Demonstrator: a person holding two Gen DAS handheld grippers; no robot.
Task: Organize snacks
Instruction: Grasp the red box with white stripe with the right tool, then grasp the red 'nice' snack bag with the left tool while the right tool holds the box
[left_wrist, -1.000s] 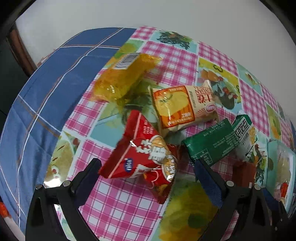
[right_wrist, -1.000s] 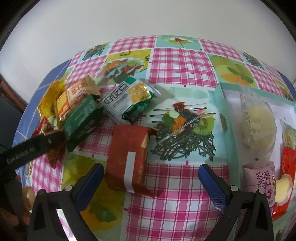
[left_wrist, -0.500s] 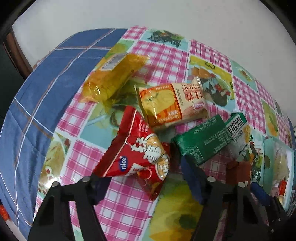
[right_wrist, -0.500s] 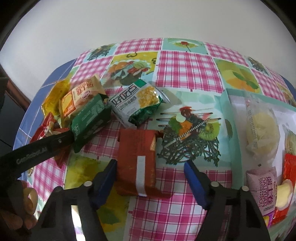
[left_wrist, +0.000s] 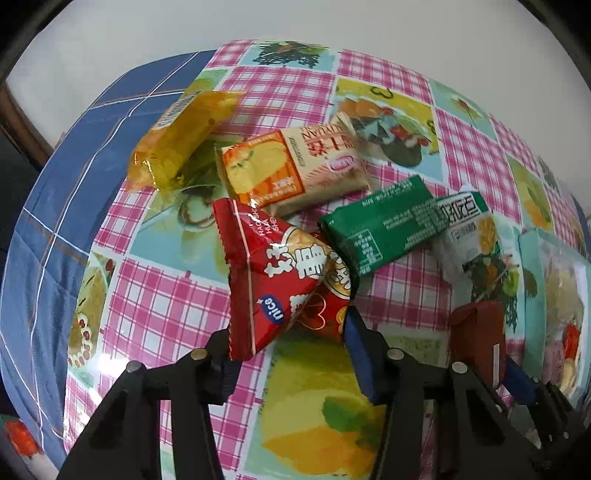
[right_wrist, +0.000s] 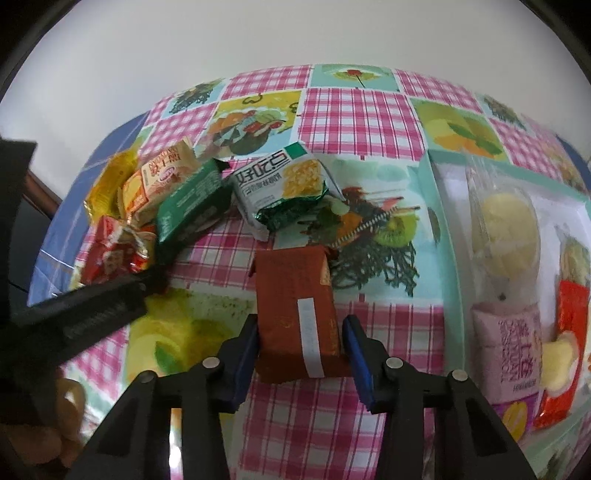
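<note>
My left gripper (left_wrist: 291, 339) has closed around the near end of a red snack bag (left_wrist: 280, 277), with its jaws against the bag's sides. Beyond lie an orange-cream packet (left_wrist: 291, 170), a yellow packet (left_wrist: 177, 140), a green packet (left_wrist: 384, 229) and a white-green packet (left_wrist: 469, 229). My right gripper (right_wrist: 299, 336) has its jaws on both sides of a brown packet (right_wrist: 295, 306) lying on the tablecloth, touching or nearly touching it. The red bag (right_wrist: 110, 254) and left gripper (right_wrist: 85, 314) also show in the right wrist view.
A mint-green tray (right_wrist: 437, 206) at the right holds several snacks, among them a clear pack of pale cakes (right_wrist: 506, 232) and a pink packet (right_wrist: 509, 350). The checked fruit tablecloth (right_wrist: 354, 110) covers a blue cloth (left_wrist: 55, 177) at the left. A white wall is behind.
Both grippers moved forward and narrowed from wide open. The left one closed around the red bag; the right one closed in around the brown packet.
</note>
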